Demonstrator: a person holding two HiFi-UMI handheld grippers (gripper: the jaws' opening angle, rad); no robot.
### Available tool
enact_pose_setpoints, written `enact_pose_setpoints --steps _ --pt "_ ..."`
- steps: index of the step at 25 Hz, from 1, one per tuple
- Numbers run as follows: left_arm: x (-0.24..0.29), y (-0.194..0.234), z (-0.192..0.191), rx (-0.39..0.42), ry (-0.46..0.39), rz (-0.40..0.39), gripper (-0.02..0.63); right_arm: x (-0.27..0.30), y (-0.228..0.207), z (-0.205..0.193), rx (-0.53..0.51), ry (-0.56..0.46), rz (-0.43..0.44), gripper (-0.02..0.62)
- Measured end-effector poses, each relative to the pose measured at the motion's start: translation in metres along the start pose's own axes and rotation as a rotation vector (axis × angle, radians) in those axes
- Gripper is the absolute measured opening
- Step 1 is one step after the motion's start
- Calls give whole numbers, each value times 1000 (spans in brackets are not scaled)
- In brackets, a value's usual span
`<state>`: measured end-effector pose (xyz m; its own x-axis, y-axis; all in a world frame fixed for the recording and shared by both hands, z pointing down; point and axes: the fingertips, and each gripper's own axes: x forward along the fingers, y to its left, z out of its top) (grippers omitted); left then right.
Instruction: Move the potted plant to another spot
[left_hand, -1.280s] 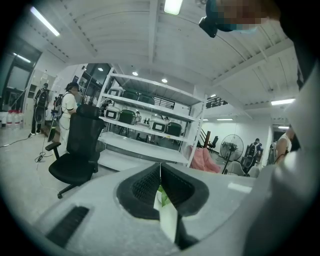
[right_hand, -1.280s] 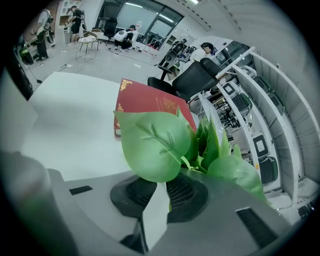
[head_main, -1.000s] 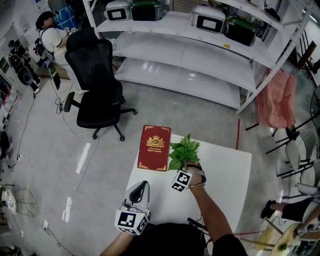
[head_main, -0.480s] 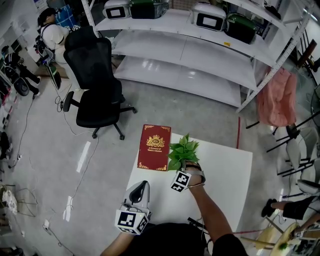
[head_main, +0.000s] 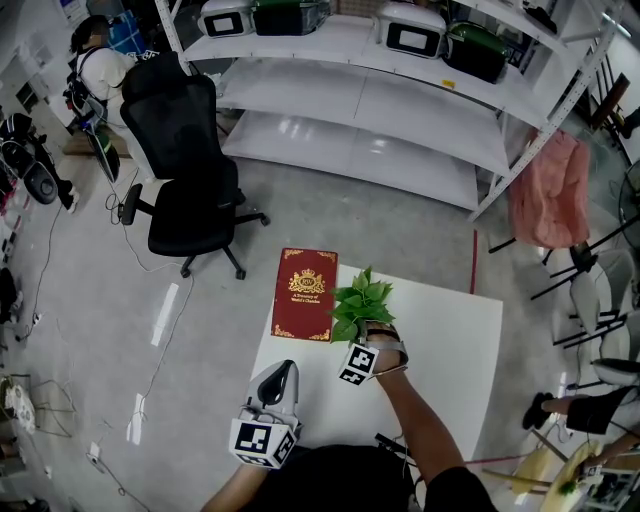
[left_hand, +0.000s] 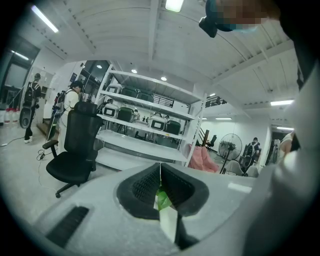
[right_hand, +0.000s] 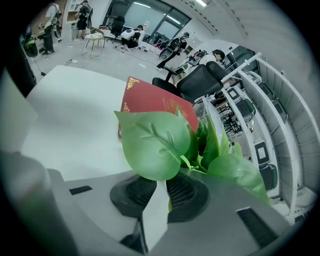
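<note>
Chair (head_main: 185, 160): black office chair on the floor at far left, well apart from the table (head_main: 450, 345).
Left gripper (head_main: 282, 370): held over the table's near-left part, apart from the book and the plant. Its jaws are pressed together with nothing gripped, and they point toward the chair and the shelf.
Book (head_main: 305, 294): red with a gold emblem, lying flat at the table's far-left corner.
Plant (head_main: 360, 303): a cluster of green leaves just right of the book, toward the table's far edge. In the head view its leaves overlap the book's right edge. The pot is hidden under the leaves.
Right gripper (right_hand: 159, 192): reaches in from the near side and is clamped on the plant's base. A narrow white part sits between its pads, with leaves spreading right above them.
Shelf (head_main: 370, 95): white metal rack beyond the table, with boxes on its top level.
Cloth (head_main: 545, 195): pink, hanging at the rack's right end.
</note>
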<state>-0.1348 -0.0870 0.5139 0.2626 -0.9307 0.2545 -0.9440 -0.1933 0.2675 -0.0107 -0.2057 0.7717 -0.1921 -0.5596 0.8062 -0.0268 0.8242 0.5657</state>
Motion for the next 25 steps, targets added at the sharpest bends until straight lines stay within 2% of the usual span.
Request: enact_pose_setpoints --steps 25 --pt "-10 2 -1 -14 -11 16 20 -4 3 -2 0 4 -21 77"
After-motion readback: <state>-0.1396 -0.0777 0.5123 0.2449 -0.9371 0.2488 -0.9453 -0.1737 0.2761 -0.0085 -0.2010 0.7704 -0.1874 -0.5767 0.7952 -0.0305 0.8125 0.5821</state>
